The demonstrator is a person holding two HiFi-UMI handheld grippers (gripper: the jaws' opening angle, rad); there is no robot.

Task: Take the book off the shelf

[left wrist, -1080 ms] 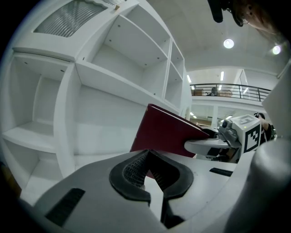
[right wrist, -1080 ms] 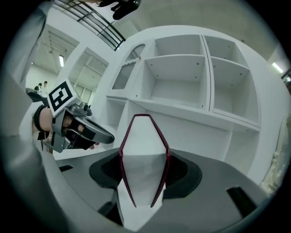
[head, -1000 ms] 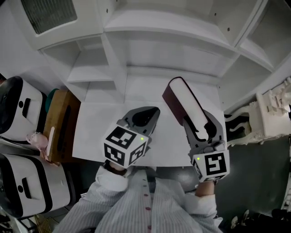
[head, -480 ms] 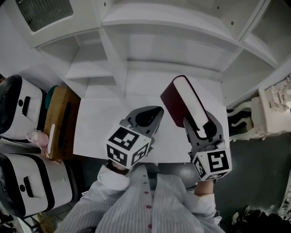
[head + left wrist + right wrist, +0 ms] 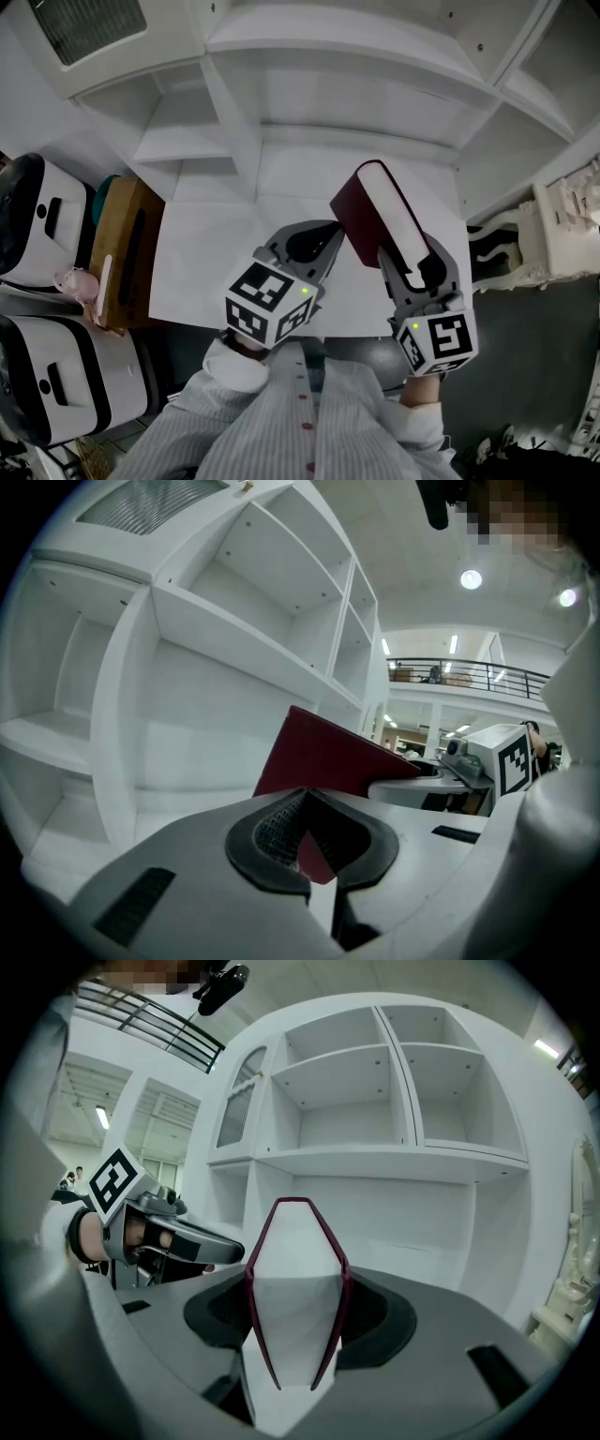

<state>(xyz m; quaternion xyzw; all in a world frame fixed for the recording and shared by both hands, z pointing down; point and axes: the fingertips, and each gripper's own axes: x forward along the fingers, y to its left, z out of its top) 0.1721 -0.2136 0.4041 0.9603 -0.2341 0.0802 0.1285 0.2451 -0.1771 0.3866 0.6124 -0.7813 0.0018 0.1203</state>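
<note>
Head view: right gripper (image 5: 412, 261) is clamped on the dark red book (image 5: 379, 208), gripping it at its near end. The book tilts up and away from the person, its white page block uppermost. It is out of the white shelf unit (image 5: 356, 84) and held in the air over the white ledge (image 5: 202, 272) in front of the compartments, touching neither.

Right gripper view: the book (image 5: 292, 1269) sits squarely between the two jaws, page edges toward the camera, red covers pressed by the pads on both sides. Open shelf compartments fill the background.

Left gripper (image 5: 305, 246): just beside the book's left cover in the head view; contact cannot be told there.

Left gripper view: jaws drawn together, nothing caught between them. A corner of the red cover (image 5: 323, 757) shows beyond and through the hollow between the pads.

A brown wooden box (image 5: 127, 248) stands at the ledge's left edge.
</note>
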